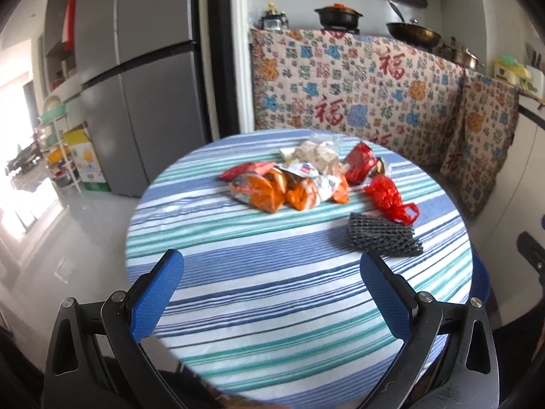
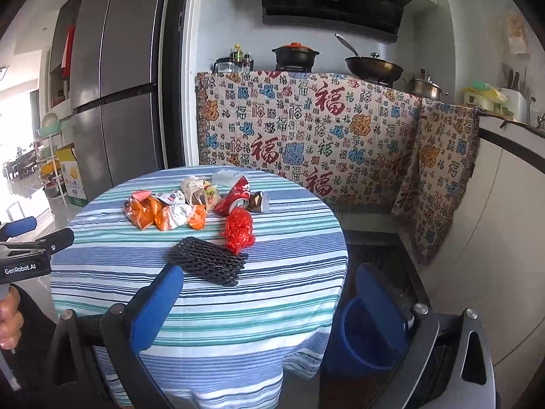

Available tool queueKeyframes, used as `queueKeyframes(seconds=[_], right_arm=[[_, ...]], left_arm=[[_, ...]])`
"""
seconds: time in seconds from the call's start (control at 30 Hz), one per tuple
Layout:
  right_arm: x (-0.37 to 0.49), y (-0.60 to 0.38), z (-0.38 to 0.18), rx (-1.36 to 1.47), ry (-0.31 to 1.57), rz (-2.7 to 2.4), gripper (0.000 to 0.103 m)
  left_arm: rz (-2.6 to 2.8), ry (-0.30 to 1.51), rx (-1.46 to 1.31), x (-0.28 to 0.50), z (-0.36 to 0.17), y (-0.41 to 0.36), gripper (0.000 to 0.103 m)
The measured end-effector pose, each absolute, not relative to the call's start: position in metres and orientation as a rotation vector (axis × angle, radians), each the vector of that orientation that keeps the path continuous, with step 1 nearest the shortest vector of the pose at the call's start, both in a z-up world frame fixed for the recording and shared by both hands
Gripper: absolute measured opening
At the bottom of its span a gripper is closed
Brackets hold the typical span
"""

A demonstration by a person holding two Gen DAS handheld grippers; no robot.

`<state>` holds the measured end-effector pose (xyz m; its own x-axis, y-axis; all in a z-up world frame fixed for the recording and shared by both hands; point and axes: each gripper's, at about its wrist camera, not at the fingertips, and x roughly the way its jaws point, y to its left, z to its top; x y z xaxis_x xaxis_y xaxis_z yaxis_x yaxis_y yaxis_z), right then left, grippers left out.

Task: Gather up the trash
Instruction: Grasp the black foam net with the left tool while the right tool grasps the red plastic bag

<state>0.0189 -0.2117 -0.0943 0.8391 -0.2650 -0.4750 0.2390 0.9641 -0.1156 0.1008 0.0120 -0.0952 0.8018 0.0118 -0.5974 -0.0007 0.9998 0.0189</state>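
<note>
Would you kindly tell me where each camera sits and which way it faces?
Left wrist: on the left gripper, facing the round striped-cloth table from its near edge; its blue fingers show, open.
Right wrist: on the right gripper, off the table's right side, above a blue plastic bin; open fingers, a hand holding the left gripper.
Shared: black foam net, red plastic bag, orange wrappers.

Left gripper (image 1: 272, 266): we are holding it over the near half of the table (image 1: 259, 341), blue pads spread wide, nothing between them.
Trash: orange wrappers (image 1: 269, 192), a crushed red can (image 1: 357, 163) and a red plastic bag (image 1: 388, 197) are lying clustered toward the far side.
Dark foam net (image 1: 381, 237): it is lying nearest our right finger.
</note>
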Motion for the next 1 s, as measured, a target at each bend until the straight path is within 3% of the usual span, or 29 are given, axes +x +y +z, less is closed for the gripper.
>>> queueKeyframes(seconds=[0.33,0.73,0.8,0.83,0.93,0.97,1.0], right_arm=[[0.049,-0.250,-0.135,0.021,0.603,-0.274,0.103],[0.064,-0.266,-0.150,0.031,0.654,-0.289,0.103],[0.069,-0.269,-0.151,0.026,0.662,-0.290,0.103],[0.071,-0.270,-0.152,0.022,0.664,-0.290,0.103],[0.081,-0.273,-0.153,0.020,0.673,-0.278,0.103],[0.086,-0.274,-0.155,0.026,0.683,-0.265,0.103],[0.092,-0.274,-0.156,0.032,0.695,-0.251,0.103]], left_arm=[[-0.678,0.734,0.325,0.187,-0.141,-0.059,0.103],[-0.841,0.800,0.461,0.257,-0.190,-0.111,0.099],[-0.891,0.843,0.455,0.256,-0.196,-0.110,0.074],[-0.899,0.844,0.424,0.254,-0.195,-0.105,0.072],[-0.886,0.858,0.360,0.247,-0.191,-0.091,0.038],[-0.863,0.872,0.324,0.245,-0.189,-0.082,0.022],[-0.851,0.889,0.286,0.244,-0.187,-0.074,0.016]])
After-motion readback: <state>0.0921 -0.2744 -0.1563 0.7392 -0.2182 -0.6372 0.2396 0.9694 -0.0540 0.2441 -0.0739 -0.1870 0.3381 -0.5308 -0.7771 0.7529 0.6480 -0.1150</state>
